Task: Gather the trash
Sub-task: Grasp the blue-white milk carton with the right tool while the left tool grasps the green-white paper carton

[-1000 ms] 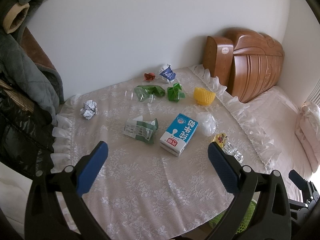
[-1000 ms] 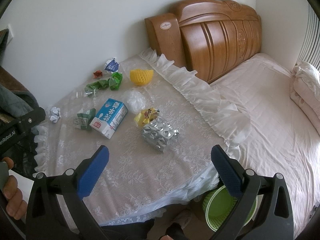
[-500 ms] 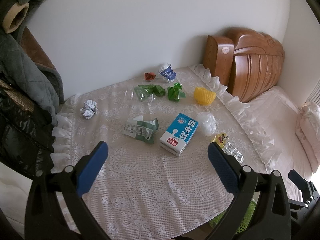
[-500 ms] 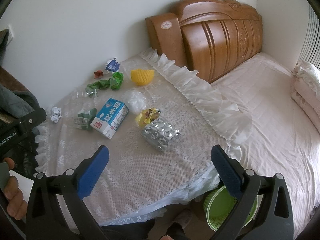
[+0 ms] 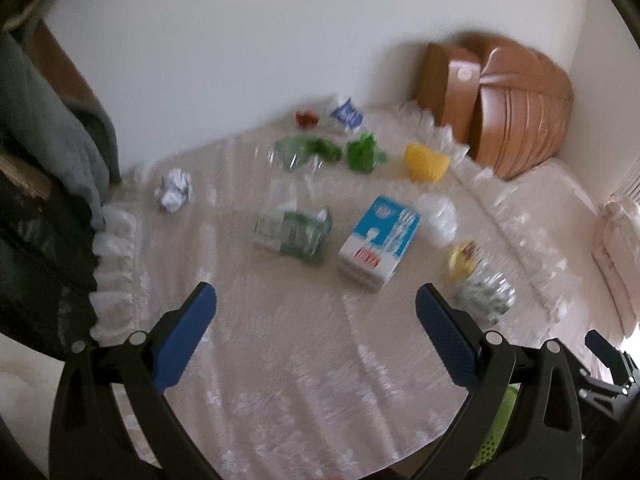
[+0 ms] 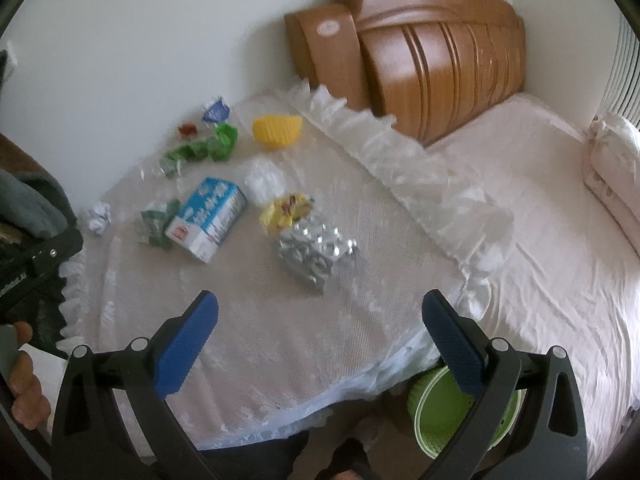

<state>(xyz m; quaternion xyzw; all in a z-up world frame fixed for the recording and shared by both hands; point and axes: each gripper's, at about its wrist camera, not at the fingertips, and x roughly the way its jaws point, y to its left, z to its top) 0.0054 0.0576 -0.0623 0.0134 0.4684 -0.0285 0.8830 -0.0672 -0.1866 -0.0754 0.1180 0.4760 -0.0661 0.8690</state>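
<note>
Trash lies on a lace-covered table (image 5: 288, 360): a blue and white milk carton (image 5: 378, 248), a crushed green carton (image 5: 296, 232), a crumpled white paper ball (image 5: 174, 192), green wrappers (image 5: 308, 150), a yellow foam net (image 5: 426, 162), a yellow snack wrapper (image 6: 286, 210) and a silver foil pack (image 6: 316, 252). My left gripper (image 5: 316, 340) is open and empty, hovering short of the milk carton. My right gripper (image 6: 320, 344) is open and empty, short of the foil pack. A green bin (image 6: 452, 416) stands on the floor below the table edge.
A wooden headboard (image 6: 432, 48) and a bed with pale sheets (image 6: 540, 240) lie to the right. Dark coats (image 5: 40, 200) hang at the left. A small red scrap (image 5: 306, 118) and a blue wrapper (image 5: 346, 114) lie near the wall.
Both grippers have moved a little forward and down towards the table; the views are now blurred. Nothing was picked up and the jaws stay open.
</note>
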